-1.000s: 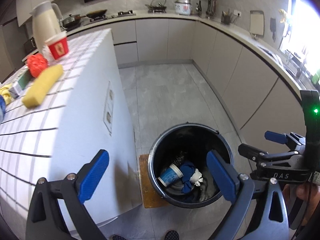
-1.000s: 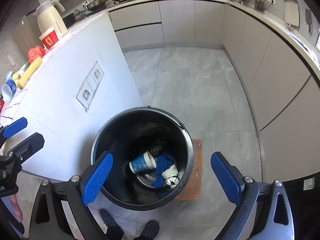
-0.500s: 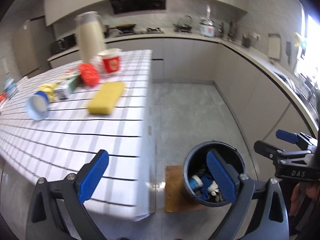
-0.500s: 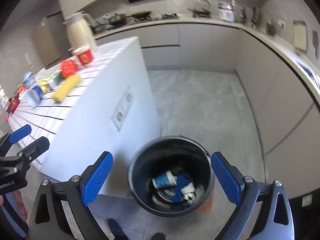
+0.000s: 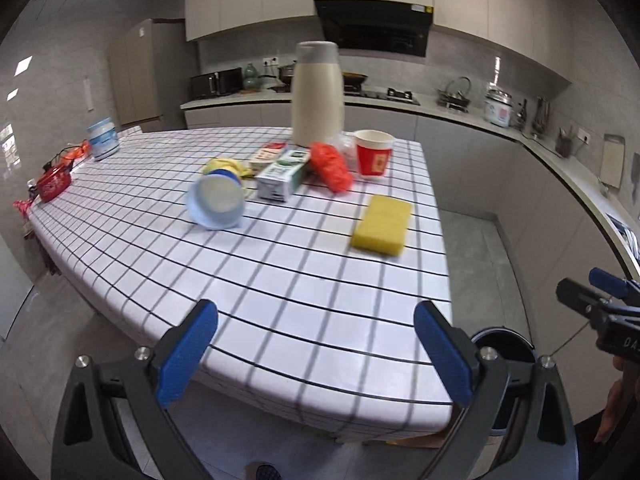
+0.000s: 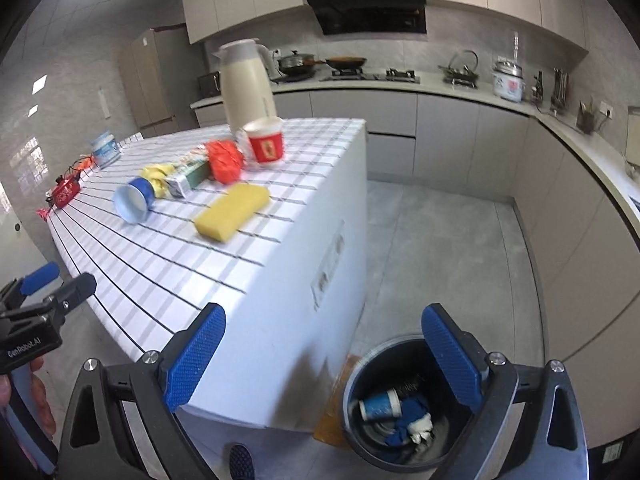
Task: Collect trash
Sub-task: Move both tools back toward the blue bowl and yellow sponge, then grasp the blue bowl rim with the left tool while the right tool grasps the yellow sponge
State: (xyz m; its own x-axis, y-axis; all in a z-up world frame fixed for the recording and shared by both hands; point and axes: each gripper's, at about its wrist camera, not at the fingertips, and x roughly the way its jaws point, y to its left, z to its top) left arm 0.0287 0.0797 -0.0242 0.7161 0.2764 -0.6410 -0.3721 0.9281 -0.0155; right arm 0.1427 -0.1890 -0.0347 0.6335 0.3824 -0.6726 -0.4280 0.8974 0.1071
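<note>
Both tongs stand wide with nothing between the blue pads. In the left wrist view the left tongs [image 5: 316, 344] hang over the near edge of the checked surface [image 5: 280, 300]; the trash lies well apart from them, toward 12 o'clock. The yellow sponge [image 5: 382, 225] is the nearest piece, at about 1 o'clock from the tongs; the tipped blue cup [image 5: 216, 201] lies at about 11 o'clock, its open mouth turned to the camera. Behind the cup sit a crumpled yellow wrapper [image 5: 224, 166] and a green-and-white carton [image 5: 283, 176] lying on its side; just beside the carton at 3 o'clock is a red crumpled bag [image 5: 331, 167], and beside that a red paper cup [image 5: 373, 153] stands upright. A tall cream thermos [image 5: 318, 94] stands upright at the far end of the cluster.

In the right wrist view the right tongs [image 6: 324, 358] hang off the surface's corner — the black bin [image 6: 404, 408] on the floor lies under the right-hand pad, at about 5 o'clock. Inside it lie a blue paper cup [image 6: 380, 403] on its side and blue and white crumpled scraps [image 6: 414, 420]. The sponge shows at 11 o'clock from these tongs, well apart.
</note>
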